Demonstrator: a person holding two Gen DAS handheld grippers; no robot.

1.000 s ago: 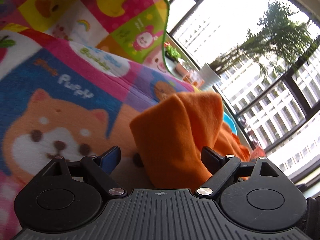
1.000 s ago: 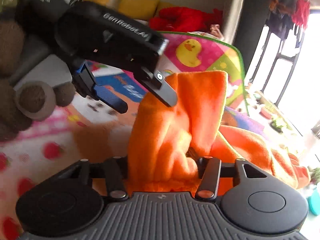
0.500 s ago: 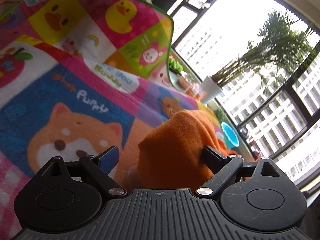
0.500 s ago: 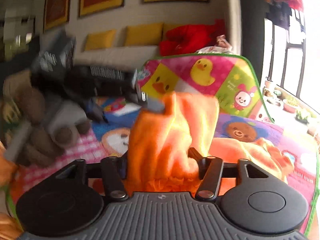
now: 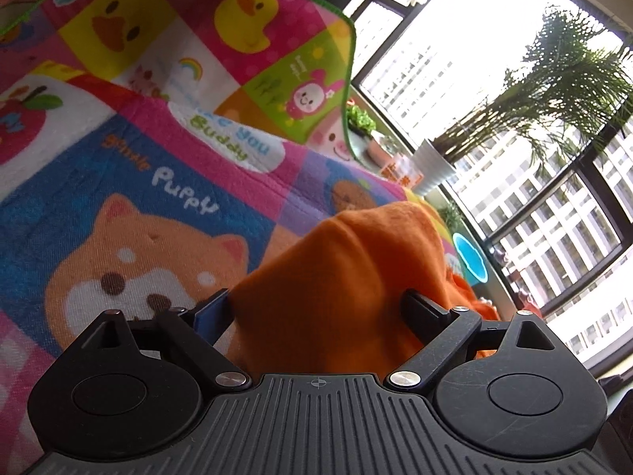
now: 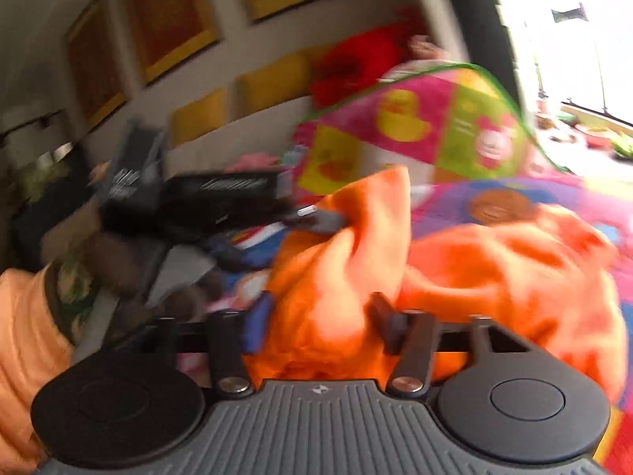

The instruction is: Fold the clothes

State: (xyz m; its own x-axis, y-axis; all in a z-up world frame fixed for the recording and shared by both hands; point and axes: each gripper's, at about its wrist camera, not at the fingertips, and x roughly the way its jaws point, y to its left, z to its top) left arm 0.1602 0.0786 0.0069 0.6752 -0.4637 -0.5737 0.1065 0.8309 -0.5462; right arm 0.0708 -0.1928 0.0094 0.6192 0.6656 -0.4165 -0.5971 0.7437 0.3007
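An orange garment [image 5: 336, 269] lies crumpled on a bright cartoon play mat [image 5: 118, 198]. One bunched end is lifted between both grippers. My left gripper [image 5: 314, 297] stands wide open, and a fold of the garment fills the gap between its fingers. In the right wrist view the left gripper shows blurred at the left, its upper finger [image 6: 320, 215] touching the garment's raised corner. My right gripper [image 6: 320, 304] is closing its jaws on a thick bunch of the orange garment [image 6: 494, 261]. The rest trails off to the right over the play mat [image 6: 494, 198].
The mat's far part [image 5: 277, 39] is turned up, green-edged. Beyond it are a window, a white plant pot [image 5: 435, 166] and a blue bowl [image 5: 470, 257]. A sofa with yellow cushions [image 6: 273, 79] lines the wall. A person's orange sleeve [image 6: 23, 336] is at the left.
The right gripper has rolled and drawn back with the garment, so the left gripper now sits farther left and smaller in its view. In the left view the orange fold hangs lower.
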